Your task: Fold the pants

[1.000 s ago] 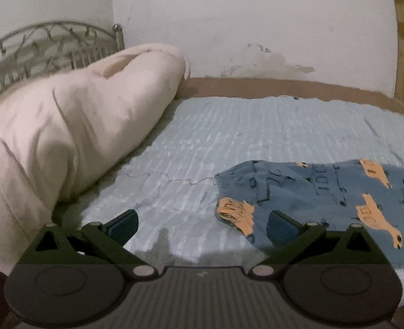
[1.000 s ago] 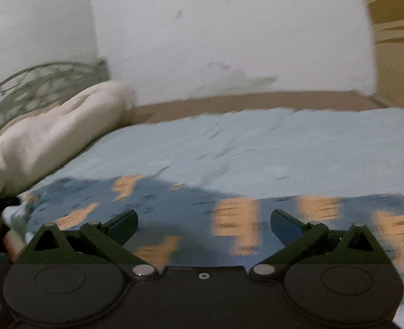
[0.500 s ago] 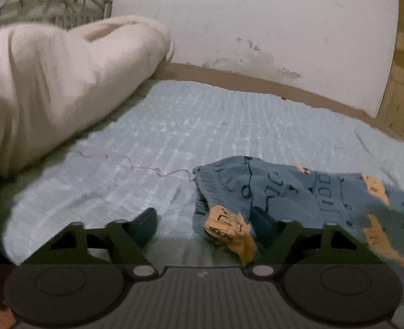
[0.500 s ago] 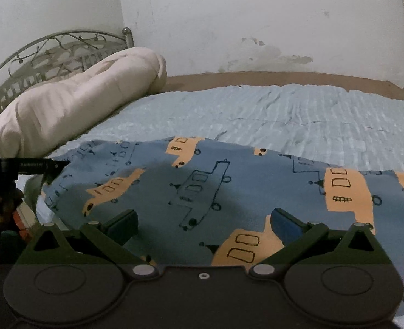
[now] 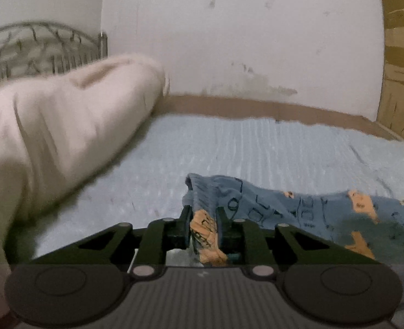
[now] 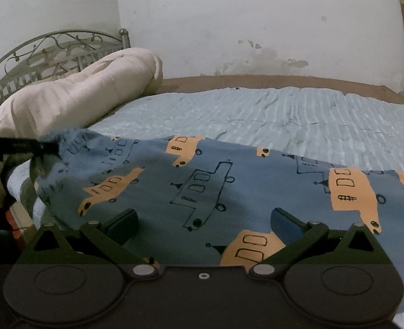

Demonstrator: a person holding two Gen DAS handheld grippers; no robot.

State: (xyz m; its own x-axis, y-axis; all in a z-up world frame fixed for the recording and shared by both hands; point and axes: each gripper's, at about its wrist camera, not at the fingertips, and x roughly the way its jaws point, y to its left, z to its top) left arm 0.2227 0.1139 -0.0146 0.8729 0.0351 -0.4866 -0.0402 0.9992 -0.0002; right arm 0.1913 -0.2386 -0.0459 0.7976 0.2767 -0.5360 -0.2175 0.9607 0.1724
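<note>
**Around the bed**

A light blue ribbed bedspread [image 6: 284, 115] covered the bed. A rolled cream duvet [image 6: 73, 98] lay on its left side, before the metal headboard [image 6: 51, 46]. Behind the bed rose a stained white wall [image 6: 229, 27]

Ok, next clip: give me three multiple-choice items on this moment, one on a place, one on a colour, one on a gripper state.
1. Where does the rolled blanket lie?
A. by the metal headboard
B. on the floor
C. over the pants

2. What colour are the filled vehicle prints on the blue pants?
A. green
B. orange
C. white

3. How is the left gripper?
A. open above the bed sheet
B. out of view
C. shut on the pants' edge

Key: 1 A, it rests against the headboard; 2 B, orange shapes show on the cloth; 3 C, cloth is pinched between its fingers, while the right gripper is open.
</note>
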